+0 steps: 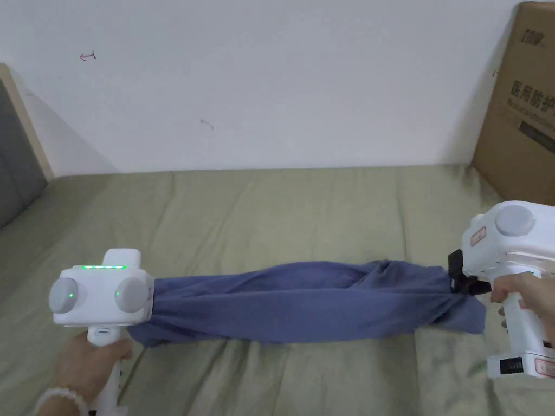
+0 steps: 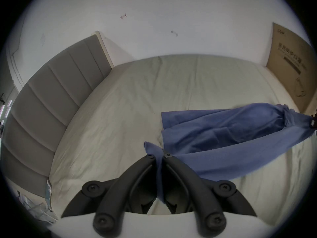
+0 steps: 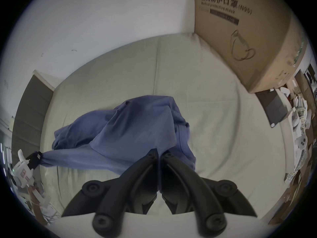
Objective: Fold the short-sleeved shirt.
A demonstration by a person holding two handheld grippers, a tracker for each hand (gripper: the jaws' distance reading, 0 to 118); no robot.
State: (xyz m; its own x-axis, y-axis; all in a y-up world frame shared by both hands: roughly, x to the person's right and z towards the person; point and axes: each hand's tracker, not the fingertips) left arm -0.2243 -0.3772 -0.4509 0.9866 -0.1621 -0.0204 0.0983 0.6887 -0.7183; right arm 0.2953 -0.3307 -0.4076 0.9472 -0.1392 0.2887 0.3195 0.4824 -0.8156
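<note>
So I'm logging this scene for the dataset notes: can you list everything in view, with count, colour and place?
Blue short-sleeved cotton shirt: one, blue, stretched between both grippers, sagging onto the bed.
Pale green bed sheet: one, green, covering the bed.
Brown cardboard box: one, brown, standing at the bed's far right against the wall.
Grey padded headboard: one, grey, at the bed's left end.
White wall: one, white, behind the bed.
Left gripper: one, white body with black jaws, shut on the shirt.
Right gripper: one, same colours, shut on the shirt.
</note>
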